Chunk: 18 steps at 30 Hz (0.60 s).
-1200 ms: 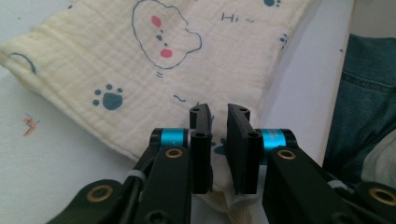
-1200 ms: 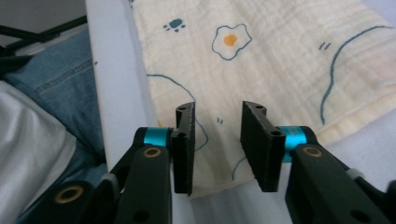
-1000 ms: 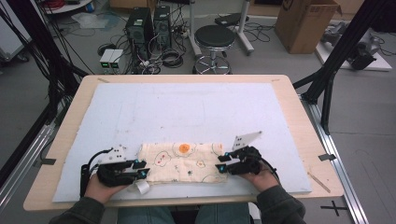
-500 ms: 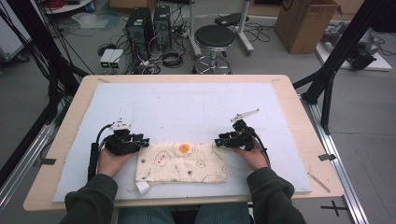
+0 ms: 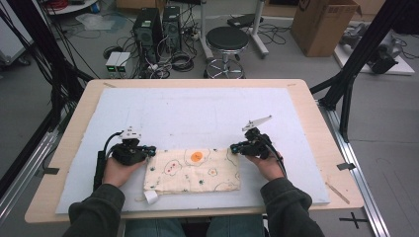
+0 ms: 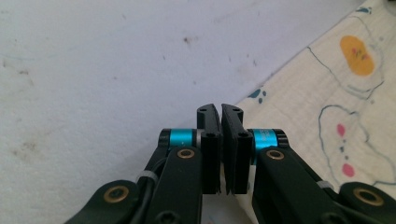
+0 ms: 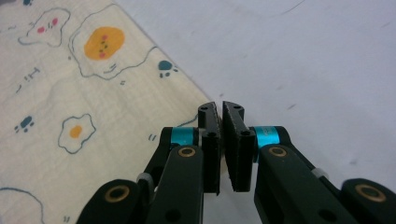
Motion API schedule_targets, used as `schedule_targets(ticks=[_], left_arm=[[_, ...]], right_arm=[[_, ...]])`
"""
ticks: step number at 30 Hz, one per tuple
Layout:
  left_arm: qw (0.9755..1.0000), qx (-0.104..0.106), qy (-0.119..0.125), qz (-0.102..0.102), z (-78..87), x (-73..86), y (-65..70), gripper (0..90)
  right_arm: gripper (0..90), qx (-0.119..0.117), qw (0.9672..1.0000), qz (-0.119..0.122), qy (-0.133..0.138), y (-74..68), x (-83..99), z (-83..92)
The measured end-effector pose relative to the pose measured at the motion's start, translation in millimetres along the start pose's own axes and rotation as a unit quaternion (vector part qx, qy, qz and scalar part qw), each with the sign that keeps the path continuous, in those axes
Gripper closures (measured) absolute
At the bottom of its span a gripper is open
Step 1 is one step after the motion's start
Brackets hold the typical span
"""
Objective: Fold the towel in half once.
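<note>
1. Both grippers have moved very little in the last half second; a second ago they sat at the near corners of the cloth, and since then they have come forward to its far corners
2. Since a second ago the cloth [image 5: 192,171] has changed shape: then it lay as a long low strip, now it is a deeper rectangle on the white mat [image 5: 197,108], with its far edge carried away from the person
3. The left gripper [image 5: 148,150] is at the cloth's far left corner, held in the left hand [image 5: 117,170]; in the left gripper view its fingers [image 6: 209,140] are pressed together with only a hairline gap, the cloth edge [image 6: 327,116] running just beside and under them; whether any fabric is caught between them I cannot tell
4. The right gripper [image 5: 235,147] is at the far right corner, held in the right hand [image 5: 267,165]; in the right gripper view its fingers [image 7: 210,140] are likewise pressed together, over the cloth's edge [image 7: 93,93], and a pinch of fabric cannot be made out
5. The cloth is cream with fried-egg and paw prints, an orange yolk [image 5: 197,156] near the middle of its far edge; a small white tag [image 5: 150,197] sticks out at its near left corner
6. It lies near the person's edge of the surface [image 5: 306,98], between the two hands
</note>
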State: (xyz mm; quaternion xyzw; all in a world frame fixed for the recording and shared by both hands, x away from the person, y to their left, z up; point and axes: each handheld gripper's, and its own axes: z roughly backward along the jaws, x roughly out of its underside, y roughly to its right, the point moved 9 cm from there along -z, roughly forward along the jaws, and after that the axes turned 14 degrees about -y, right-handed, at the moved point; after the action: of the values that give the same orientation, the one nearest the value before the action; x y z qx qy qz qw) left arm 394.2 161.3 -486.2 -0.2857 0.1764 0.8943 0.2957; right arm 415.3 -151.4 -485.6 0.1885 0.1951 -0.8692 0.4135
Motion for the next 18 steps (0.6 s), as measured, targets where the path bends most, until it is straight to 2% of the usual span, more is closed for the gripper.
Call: schedule_targets(ticks=[2, 6, 9, 10, 13, 16, 18], left_arm=[[1.0, -0.008, -0.001, 0.001, -3.1, -2.0, -0.3, 86.1], [0.9995, -0.016, 0.015, 0.021, -11.6, -7.8, -5.4, 86.0], [0.9995, -0.023, 0.002, 0.02, -20.6, -8.1, -7.9, 85.9], [0.9995, -0.03, -0.007, 0.012, -22.7, -7.9, -8.5, 85.8], [0.9995, -0.03, -0.006, 0.011, -23.7, -9.6, -10.6, 84.9], [0.9994, -0.033, -0.001, 0.011, -19.9, -10.0, -12.8, 80.0], [0.9991, -0.039, 0.009, 0.013, -14.5, -11.7, -13.6, 73.5]], right_arm=[[85.9, 0.017, 0.9998, 0.003, 0.006, 4.2, -3.9, 3.0], [85.9, 0.035, 0.9994, -0.005, -0.003, 15.0, -6.5, -2.4], [85.7, 0.046, 0.9987, -0.015, -0.012, 24.1, -6.4, -12.0], [85.6, 0.047, 0.9986, -0.017, -0.013, 25.3, -6.4, -14.4], [84.2, 0.045, 0.9987, -0.02, -0.009, 26.8, -7.3, -16.4], [74.6, 0.042, 0.9988, -0.025, -0.003, 28.5, -7.3, -14.8], [70.8, 0.04, 0.9987, -0.028, 0.013, 28.8, -8.8, -9.9]])
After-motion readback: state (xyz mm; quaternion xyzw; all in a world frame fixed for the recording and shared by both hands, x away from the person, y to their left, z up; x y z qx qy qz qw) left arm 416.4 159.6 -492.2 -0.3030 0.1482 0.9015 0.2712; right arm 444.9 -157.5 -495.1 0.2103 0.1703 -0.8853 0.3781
